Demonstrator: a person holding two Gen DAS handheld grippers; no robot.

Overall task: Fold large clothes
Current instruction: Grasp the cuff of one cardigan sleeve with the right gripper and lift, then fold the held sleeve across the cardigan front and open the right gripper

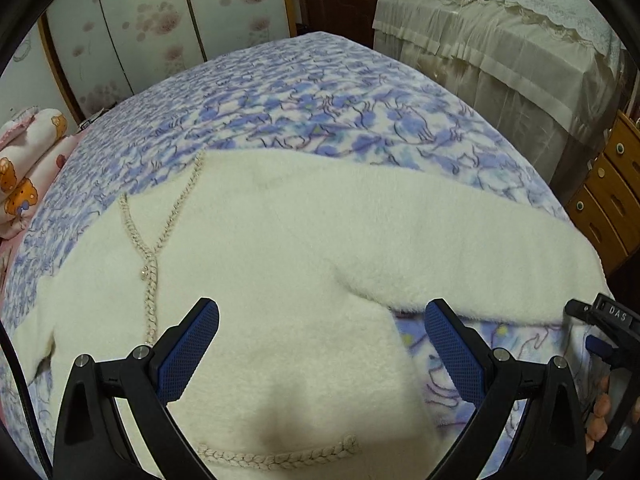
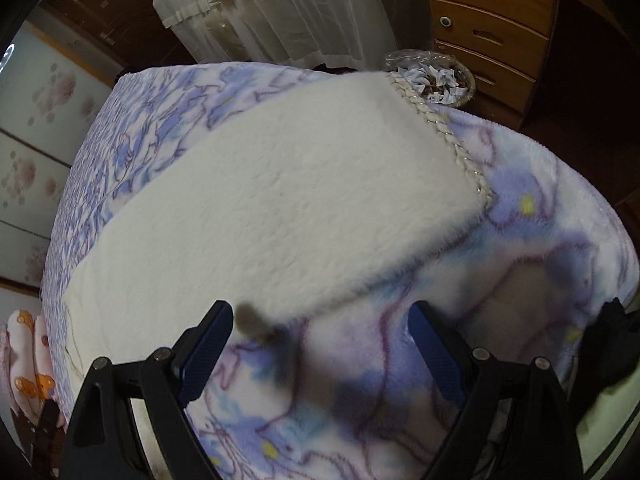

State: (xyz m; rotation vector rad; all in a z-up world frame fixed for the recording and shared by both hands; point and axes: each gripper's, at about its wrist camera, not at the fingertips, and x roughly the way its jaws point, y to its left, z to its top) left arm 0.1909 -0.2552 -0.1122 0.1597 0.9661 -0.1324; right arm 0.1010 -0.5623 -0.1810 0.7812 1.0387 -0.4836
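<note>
Holding crumpled paper: basket [image 2: 436, 76] | beside dresser [image 2: 496, 28]

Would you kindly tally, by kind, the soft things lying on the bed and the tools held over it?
Cream fluffy cardigan: 1
Blue-flowered blanket: 1
Bear-print bedding at the bed's edge: 1 bundle
Hand-held grippers: 2, the left hand-held gripper and the right hand-held gripper, both open over the bed, holding nothing
Total: 5
</note>
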